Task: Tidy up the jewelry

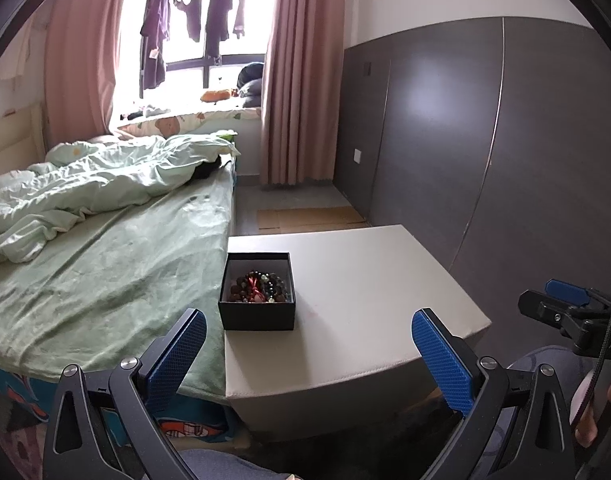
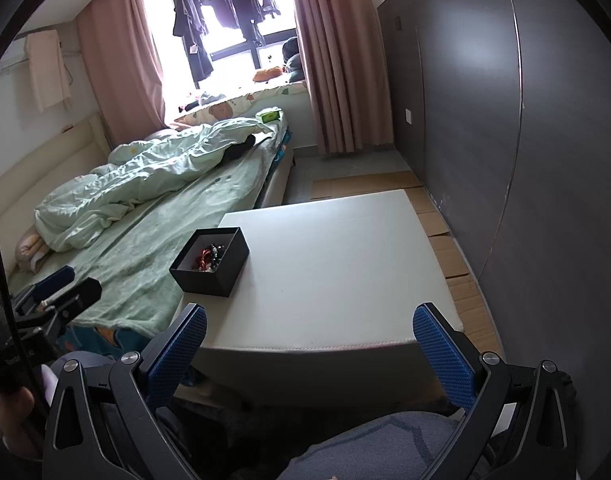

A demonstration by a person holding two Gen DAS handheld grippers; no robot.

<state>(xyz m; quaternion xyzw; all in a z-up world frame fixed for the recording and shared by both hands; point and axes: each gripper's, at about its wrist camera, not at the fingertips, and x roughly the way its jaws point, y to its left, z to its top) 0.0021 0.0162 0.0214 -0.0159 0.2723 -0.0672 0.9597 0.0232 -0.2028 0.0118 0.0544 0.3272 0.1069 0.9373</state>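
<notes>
A bed [image 1: 117, 240] with a crumpled pale green quilt [image 1: 85, 176] stands beside a white table [image 1: 345, 300]. Pink curtains [image 1: 297, 80] frame the window [image 1: 209, 40], where dark clothes [image 1: 193, 16] hang, and what looks like flattened cardboard [image 2: 437, 220] lies along the grey wall panels [image 1: 465, 128].

A pale, leather-like table [image 1: 357, 280] stood beside the bed. Directly on it, toward its ten o'clock corner, sat an open black box [image 1: 258, 292] holding beaded bracelets [image 1: 257, 287].
</notes>
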